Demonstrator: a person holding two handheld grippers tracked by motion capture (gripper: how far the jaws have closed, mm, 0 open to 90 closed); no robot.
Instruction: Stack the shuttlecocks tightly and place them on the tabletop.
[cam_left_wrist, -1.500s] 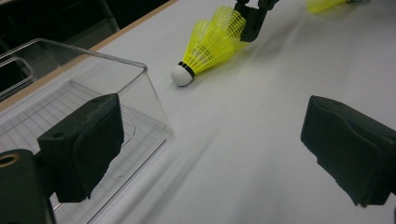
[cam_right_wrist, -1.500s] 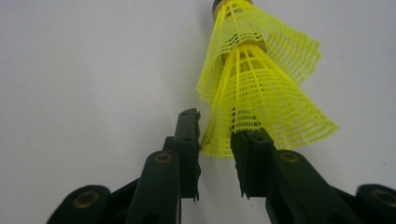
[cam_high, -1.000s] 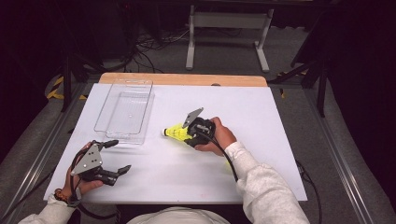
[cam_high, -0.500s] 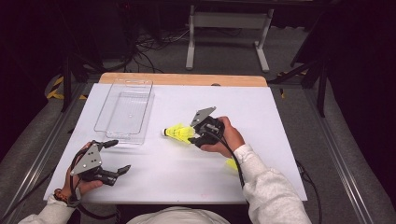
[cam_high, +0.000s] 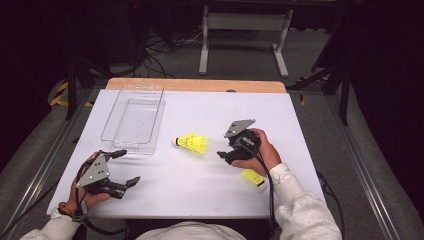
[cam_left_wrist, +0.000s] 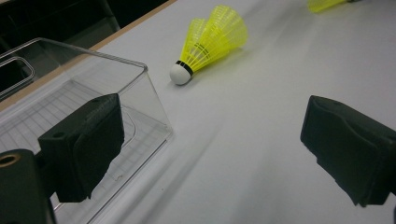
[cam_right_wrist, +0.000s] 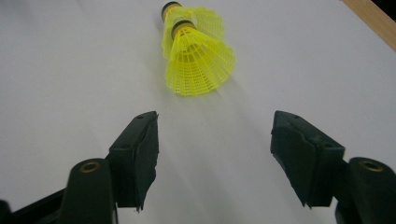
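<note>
Two yellow shuttlecocks (cam_high: 191, 142), nested one inside the other, lie on their side on the white bench (cam_high: 300, 125) just ahead of my right hand-held gripper (cam_high: 223, 154), no longer between its pads. A second ago that gripper was closed on them; its jaws have just been opening, and now they stand spread with nothing between them, the hand drawn back a little toward the near right of the bench. In the right gripper view the skirts (cam_right_wrist: 198, 65) face me, corks pointing away. I read this as a release: the pair is set down between the gripper and the clear tray (cam_high: 134, 119), which sits beyond and to the left, empty. My left hand-held gripper (cam_high: 125, 167) rests spread at the near left corner, unmoved, its camera looking past the tray wall at the shuttlecocks. Another yellow shuttlecock (cam_high: 253, 177) lies close under my right wrist, probably next to be picked up.
</note>
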